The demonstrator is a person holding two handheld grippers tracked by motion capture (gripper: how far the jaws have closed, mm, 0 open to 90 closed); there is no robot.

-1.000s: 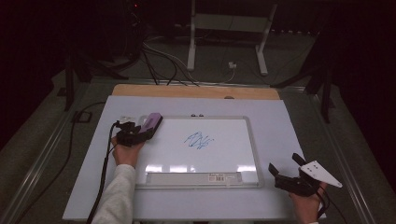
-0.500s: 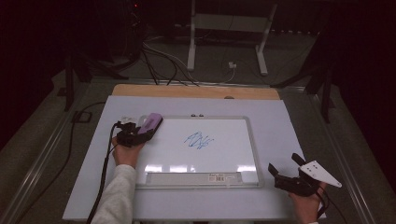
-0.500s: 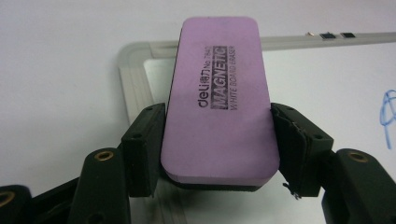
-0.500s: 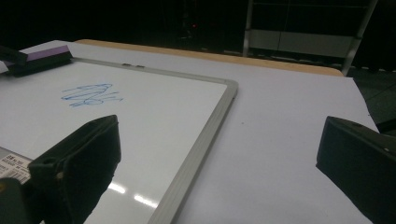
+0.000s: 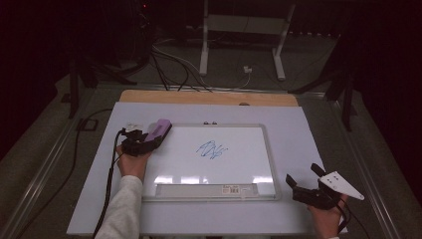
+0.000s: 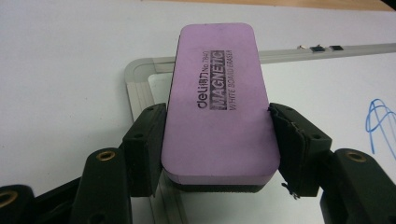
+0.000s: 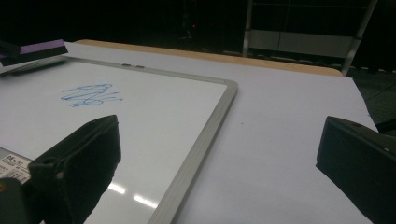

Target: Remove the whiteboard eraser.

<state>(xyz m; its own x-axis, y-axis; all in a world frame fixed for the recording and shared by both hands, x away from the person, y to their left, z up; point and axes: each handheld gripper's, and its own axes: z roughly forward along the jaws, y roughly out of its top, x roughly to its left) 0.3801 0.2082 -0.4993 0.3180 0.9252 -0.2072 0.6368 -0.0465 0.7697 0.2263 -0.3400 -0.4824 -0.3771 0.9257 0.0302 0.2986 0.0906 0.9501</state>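
The purple eraser [image 6: 217,100] sits pinched between the jaws of the left claw [image 6: 217,144], over the top-left corner of the whiteboard [image 5: 239,172]. A blue scribble [image 5: 212,149] lies mid-board, well apart from it. The right claw [image 5: 304,186] rests spread and empty off the board's lower-right corner. The worktop [image 5: 308,129] is pale; the room behind is dark, its stands and cables hard to make out.
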